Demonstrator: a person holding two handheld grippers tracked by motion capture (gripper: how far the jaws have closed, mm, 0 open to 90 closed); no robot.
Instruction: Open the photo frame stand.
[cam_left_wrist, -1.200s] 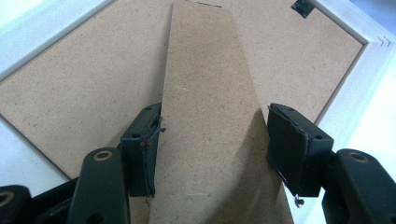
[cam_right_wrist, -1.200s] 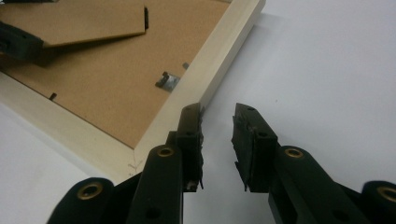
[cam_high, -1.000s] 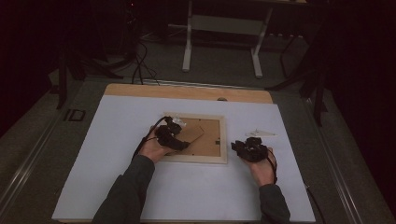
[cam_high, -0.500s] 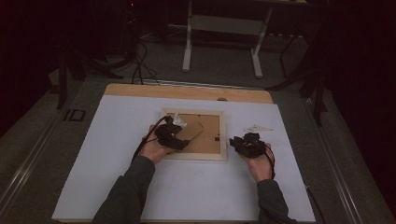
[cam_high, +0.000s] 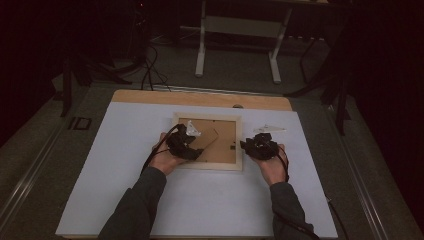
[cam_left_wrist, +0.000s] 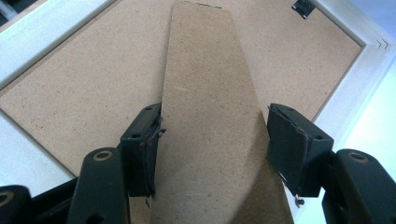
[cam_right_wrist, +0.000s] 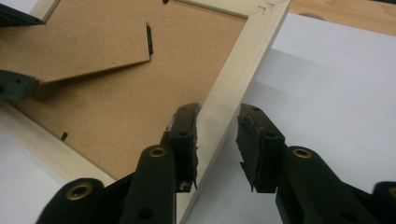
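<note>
A light wooden picture frame (cam_high: 239, 142) lies face down on the white mat, brown backing up. My left gripper (cam_high: 189, 142) is shut across the cardboard stand (cam_left_wrist: 205, 70), which is hinged to the backing (cam_left_wrist: 93, 70) and lifted off it. A pad presses on each long edge of the stand at my left gripper (cam_left_wrist: 217, 140). My right gripper (cam_high: 250, 145) is at the frame's right side. In the right gripper view its jaws (cam_right_wrist: 217, 135) straddle the pale rail (cam_right_wrist: 247, 56). They have just been opening, and the right pad stands clear of the wood. The raised stand (cam_right_wrist: 84, 46) shows beyond.
A small clear plastic scrap (cam_high: 270, 129) lies on the mat just right of the frame's far corner. The white mat (cam_high: 200, 205) leaves a wooden strip (cam_high: 200, 97) of table bare along the far edge. Metal stand legs (cam_high: 272, 65) and cables are on the floor beyond.
My right gripper has moved forward and left, up to the frame's right rail. My left gripper has stayed on the stand.
</note>
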